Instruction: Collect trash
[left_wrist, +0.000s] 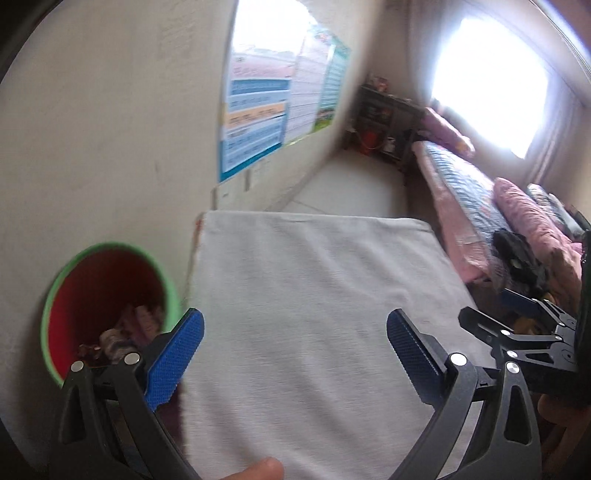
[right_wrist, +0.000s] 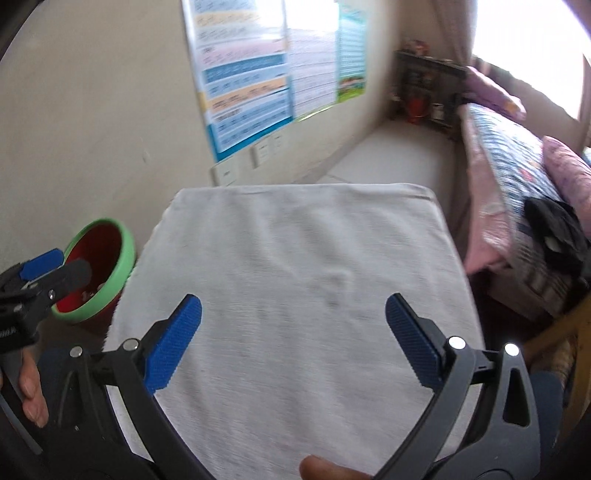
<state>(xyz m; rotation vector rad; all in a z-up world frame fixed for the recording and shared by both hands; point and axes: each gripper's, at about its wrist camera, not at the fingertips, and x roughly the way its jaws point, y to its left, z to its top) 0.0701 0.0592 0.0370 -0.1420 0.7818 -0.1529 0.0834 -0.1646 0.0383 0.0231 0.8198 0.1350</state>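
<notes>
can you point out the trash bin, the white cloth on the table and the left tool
trash bin (left_wrist: 168, 295): left wrist view, on its green rim.
white cloth (right_wrist: 295, 258): right wrist view, on a bare middle part.
left tool (left_wrist: 295, 332): left wrist view, midway between its blue fingertips.

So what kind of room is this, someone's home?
Most likely a bedroom in a home: a bed with pink pillows by a bright window, posters on the wall, and a small bin beside a cloth-covered table.

table cover (right_wrist: 295, 266): matt white cloth | bin (left_wrist: 55, 295): smooth plastic | posters (right_wrist: 251, 81): glossy paper
</notes>
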